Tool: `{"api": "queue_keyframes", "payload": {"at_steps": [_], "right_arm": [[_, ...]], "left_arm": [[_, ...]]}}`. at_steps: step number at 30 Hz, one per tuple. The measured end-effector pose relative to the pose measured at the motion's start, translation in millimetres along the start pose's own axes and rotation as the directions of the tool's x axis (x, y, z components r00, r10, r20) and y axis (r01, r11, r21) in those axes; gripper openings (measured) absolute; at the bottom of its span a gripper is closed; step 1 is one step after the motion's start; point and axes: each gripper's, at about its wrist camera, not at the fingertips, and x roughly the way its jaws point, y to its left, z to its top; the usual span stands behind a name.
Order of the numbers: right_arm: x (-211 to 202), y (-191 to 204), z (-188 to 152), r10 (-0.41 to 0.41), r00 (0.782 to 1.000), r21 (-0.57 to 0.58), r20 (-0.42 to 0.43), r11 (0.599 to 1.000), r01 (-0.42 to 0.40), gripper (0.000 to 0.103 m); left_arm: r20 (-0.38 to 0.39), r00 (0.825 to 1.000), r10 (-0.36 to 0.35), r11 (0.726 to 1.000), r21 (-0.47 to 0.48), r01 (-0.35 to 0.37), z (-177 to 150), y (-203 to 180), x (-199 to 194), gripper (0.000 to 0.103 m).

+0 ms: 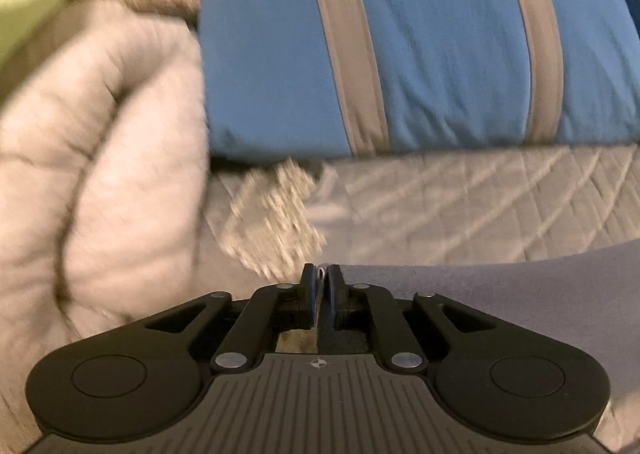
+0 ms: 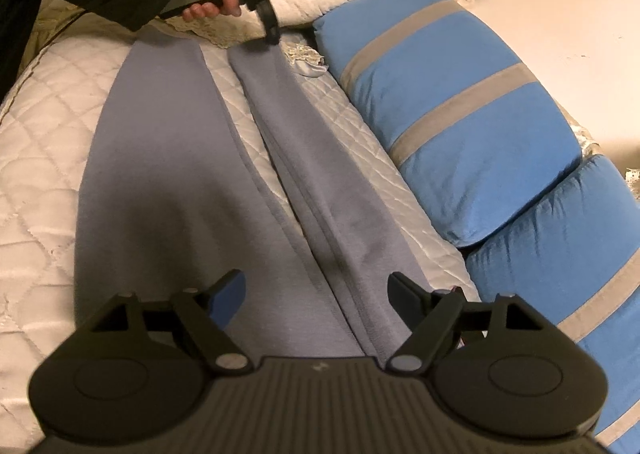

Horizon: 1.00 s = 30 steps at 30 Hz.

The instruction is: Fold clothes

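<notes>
While my left tongs (image 1: 320,274) pinch one leg end of the grey-blue trousers (image 2: 160,174), my right tongs (image 2: 316,290) gape wide above their flat waist.

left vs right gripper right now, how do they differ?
The left gripper has its jaws shut, pinching the far end of one leg of the grey trousers; the right gripper has its jaws wide open and holds nothing. The left sits at the leg's end, the right near the waist. Both are the same black handheld design.
</notes>
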Motion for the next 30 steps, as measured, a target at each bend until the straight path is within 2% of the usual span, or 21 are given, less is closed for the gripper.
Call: {"api": "queue_keyframes", "payload": {"at_steps": [1,3,4,6,8,10,14,17,21,22,24,25,27,30], "right_arm": [[0.0,0.0,0.1,-0.003,1.000,0.000,0.000,1.000,0.003,0.088],[0.0,-0.1,0.4,-0.008,1.000,-0.001,-0.001,1.000,0.008,0.089],[0.0,-0.1,0.5,-0.011,1.000,-0.002,-0.002,1.000,0.011,0.089],[0.2,-0.3,0.6,-0.016,1.000,-0.001,-0.002,1.000,0.016,0.090],[0.6,-0.9,0.5,-0.020,1.000,0.002,-0.003,1.000,0.020,0.090],[1.3,-1.8,0.0,-0.027,1.000,0.006,-0.008,1.000,0.027,0.091],[3.6,-5.8,-0.9,-0.051,0.998,0.022,-0.023,0.998,0.052,0.091],[5.8,-15.6,-3.0,-0.079,0.996,0.066,-0.042,0.994,0.081,0.091],[7.2,-37.5,-8.8,-0.128,0.989,0.171,-0.078,0.975,0.139,0.091],[6.9,-44.1,-11.1,-0.142,0.986,0.198,-0.085,0.968,0.156,0.091],[2.0,-57.4,-23.0,-0.167,0.980,0.259,-0.106,0.947,0.189,0.091],[-1.0,-64.1,-29.9,-0.179,0.977,0.290,-0.118,0.935,0.206,0.091],[-7.0,-77.5,-43.6,-0.201,0.969,0.350,-0.142,0.906,0.239,0.091],[-16.0,-97.5,-64.3,-0.230,0.956,0.436,-0.181,0.853,0.288,0.091]], "left_arm": [[-0.015,1.000,0.006,1.000,-0.020,-0.007,-0.1,3.0,1.2,0.019],[-0.001,1.000,-0.003,0.997,-0.079,0.003,0.7,11.7,-3.0,0.041],[0.011,1.000,-0.010,0.994,-0.111,0.011,1.3,16.3,-5.7,0.044],[0.022,0.997,-0.069,0.980,-0.184,0.072,2.7,24.6,-9.0,0.049],[0.028,0.989,-0.144,0.963,-0.224,0.147,5.3,26.3,-8.4,0.049],[0.034,0.979,-0.202,0.955,-0.216,0.205,8.0,21.8,-8.9,0.049],[0.017,0.971,-0.239,0.965,-0.106,0.239,18.2,0.2,-13.1,0.049],[0.005,0.966,-0.260,0.962,-0.080,0.259,20.5,-11.1,-10.8,0.049],[-0.049,0.956,-0.290,0.955,-0.081,0.286,18.6,-23.3,7.0,0.049],[-0.064,0.953,-0.297,0.953,-0.082,0.292,18.0,-26.2,11.8,0.048],[-0.086,0.948,-0.305,0.951,-0.085,0.298,15.9,-32.1,20.2,0.033],[-0.091,0.949,-0.302,0.952,-0.085,0.295,14.0,-35.0,23.1,0.031],[-0.107,0.951,-0.291,0.956,-0.083,0.283,17.1,-38.7,23.7,0.010],[-0.113,0.949,-0.295,0.953,-0.110,0.283,19.3,-36.9,23.2,0.004]]}}
